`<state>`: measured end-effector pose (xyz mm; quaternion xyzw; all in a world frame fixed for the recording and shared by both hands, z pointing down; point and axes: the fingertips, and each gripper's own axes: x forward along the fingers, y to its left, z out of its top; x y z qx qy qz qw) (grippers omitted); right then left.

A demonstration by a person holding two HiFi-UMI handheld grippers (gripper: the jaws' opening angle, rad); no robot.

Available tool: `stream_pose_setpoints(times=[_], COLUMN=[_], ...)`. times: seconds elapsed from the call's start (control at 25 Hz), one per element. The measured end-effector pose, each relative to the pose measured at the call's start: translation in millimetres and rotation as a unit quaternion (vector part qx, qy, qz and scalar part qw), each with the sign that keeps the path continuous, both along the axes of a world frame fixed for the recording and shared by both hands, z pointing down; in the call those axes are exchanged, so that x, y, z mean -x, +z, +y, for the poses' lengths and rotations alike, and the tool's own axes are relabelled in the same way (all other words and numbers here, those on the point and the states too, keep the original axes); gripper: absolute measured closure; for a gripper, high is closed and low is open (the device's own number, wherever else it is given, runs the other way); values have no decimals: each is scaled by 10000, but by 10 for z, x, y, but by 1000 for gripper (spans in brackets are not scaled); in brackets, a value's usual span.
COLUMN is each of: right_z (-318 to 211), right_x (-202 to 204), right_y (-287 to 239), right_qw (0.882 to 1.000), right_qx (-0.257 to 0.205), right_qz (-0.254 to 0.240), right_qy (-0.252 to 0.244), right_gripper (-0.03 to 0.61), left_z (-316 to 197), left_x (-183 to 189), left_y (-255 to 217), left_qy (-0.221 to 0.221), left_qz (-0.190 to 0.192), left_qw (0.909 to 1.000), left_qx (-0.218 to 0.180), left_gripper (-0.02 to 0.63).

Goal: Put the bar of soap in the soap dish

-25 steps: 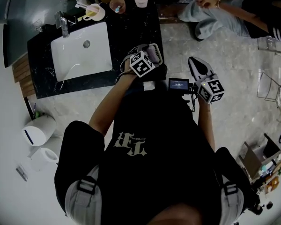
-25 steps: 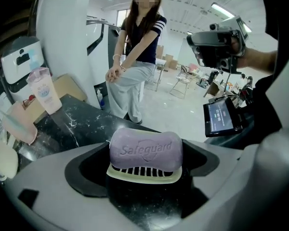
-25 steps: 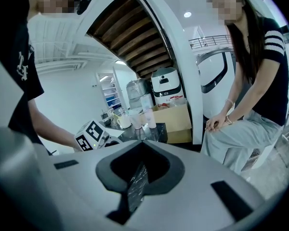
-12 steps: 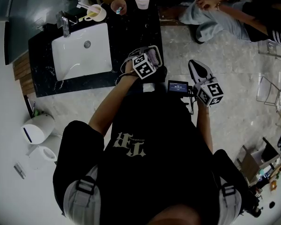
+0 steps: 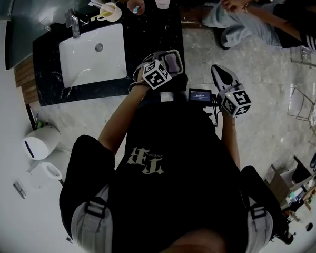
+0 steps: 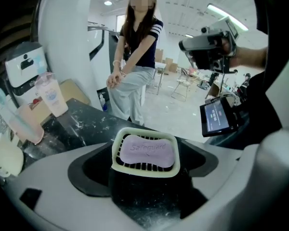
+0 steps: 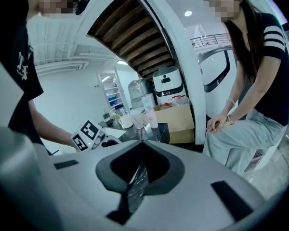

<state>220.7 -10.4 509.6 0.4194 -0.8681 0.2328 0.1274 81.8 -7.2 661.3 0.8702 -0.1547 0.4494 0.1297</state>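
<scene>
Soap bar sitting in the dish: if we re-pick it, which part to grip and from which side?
Grip the soap bar across its narrowed waist, on the two long sides, coming straight down from above. It lies flat, lettered face up, and the soap dish rim rings it, so a sideways approach would likely hit the rim.

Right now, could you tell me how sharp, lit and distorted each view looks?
Head view: sharp, strong fisheye bend, the white sink bright. Left gripper view: soap crisp, lettering legible, corners dark. Right gripper view: edges bowed, one ceiling light bright.
</scene>
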Motion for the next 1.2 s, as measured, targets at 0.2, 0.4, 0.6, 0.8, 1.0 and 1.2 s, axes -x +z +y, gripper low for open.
stream_pose_setpoints(times=[0.2,0.4,0.6,0.8,1.0,1.2], right_z=[-75,-157,-150,-138,-120,-111], right_x=[131,434,703,916,1095,1233], right_y=[-49,-135,-142,-150,-180,-215], right_qw=[9999,9989,9972,9956,9950,9941], right_qx=[-33,-154,-176,-212,-241,-325], right_qz=[-3,137,205,174,172,141], right_qy=[-136,-423,-692,-895,-958,-1021], right_gripper=[570,570,571,570,570,571], left_z=[-136,-215,-223,-237,-202,-122], left_x=[204,484,784,1038,1241,1386], left_y=[-553,-1114,-1642,-1887,-2076,-2096], left_qy=[-988,-1620,-2047,-2374,-2548,-2611], left_qz=[989,1745,2625,2963,3109,3104], left_qw=[9893,9663,9311,9109,8974,8945], left_qx=[-426,-983,-1493,-1617,-1818,-1881], left_gripper=[226,330,428,457,529,600])
